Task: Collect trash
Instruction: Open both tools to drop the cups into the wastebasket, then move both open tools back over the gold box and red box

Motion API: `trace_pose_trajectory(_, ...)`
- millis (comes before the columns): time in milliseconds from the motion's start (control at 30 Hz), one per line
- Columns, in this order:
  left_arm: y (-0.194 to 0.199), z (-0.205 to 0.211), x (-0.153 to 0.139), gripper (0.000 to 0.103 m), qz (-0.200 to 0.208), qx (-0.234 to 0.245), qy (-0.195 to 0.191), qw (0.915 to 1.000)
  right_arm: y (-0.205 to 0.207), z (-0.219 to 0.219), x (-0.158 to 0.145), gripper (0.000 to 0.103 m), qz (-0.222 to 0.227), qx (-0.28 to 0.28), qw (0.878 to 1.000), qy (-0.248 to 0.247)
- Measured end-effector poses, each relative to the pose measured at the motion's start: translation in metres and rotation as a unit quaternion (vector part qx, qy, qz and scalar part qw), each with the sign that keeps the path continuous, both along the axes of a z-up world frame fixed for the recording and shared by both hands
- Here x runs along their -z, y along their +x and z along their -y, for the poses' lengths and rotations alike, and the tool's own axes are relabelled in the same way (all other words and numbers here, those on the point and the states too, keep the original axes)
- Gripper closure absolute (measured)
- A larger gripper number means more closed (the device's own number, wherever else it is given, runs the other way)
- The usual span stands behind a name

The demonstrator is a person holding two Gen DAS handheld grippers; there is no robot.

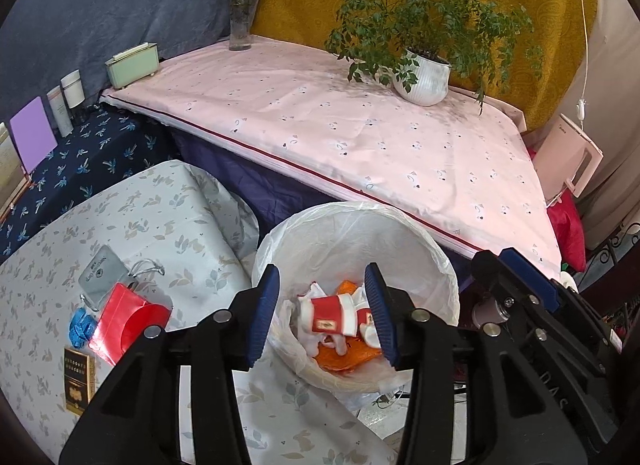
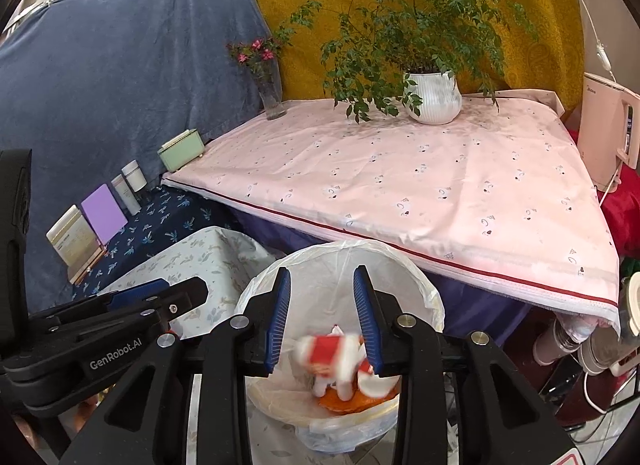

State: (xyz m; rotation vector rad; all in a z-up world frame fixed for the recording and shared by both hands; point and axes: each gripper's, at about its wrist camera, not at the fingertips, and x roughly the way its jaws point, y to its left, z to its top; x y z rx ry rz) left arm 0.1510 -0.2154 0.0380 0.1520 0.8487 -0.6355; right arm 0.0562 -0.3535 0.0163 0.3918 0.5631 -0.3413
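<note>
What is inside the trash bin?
In the lined trash bin: a red and white wrapper on top of orange plastic. Whatever lies beneath them is covered.

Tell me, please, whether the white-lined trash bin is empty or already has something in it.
Not empty. The trash bin holds a red-and-white paper cup lying on orange wrapping with white scraps. It looks only partly filled, as the liner's upper wall is bare.

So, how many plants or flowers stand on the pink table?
2: a vase of pink flowers at the far left corner, and a potted green plant toward the far right. None seem hidden.
</note>
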Motion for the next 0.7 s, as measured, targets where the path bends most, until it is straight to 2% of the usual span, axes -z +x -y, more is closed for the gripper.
trace_pose_trajectory(300,0.004,-0.020,0.001,0.059,-0.002,-0.018,-0.003,0.9998,0.002,-0.015,-0.003,0.064,-0.001,-0.011,1.000,-0.006)
trace_pose_trajectory(700,0.008,-0.066,-0.003,0.049,0.008,-0.056,-0.009,0.9983,0.010,-0.048,-0.012,0.063,0.000,-0.041,0.999,-0.018)
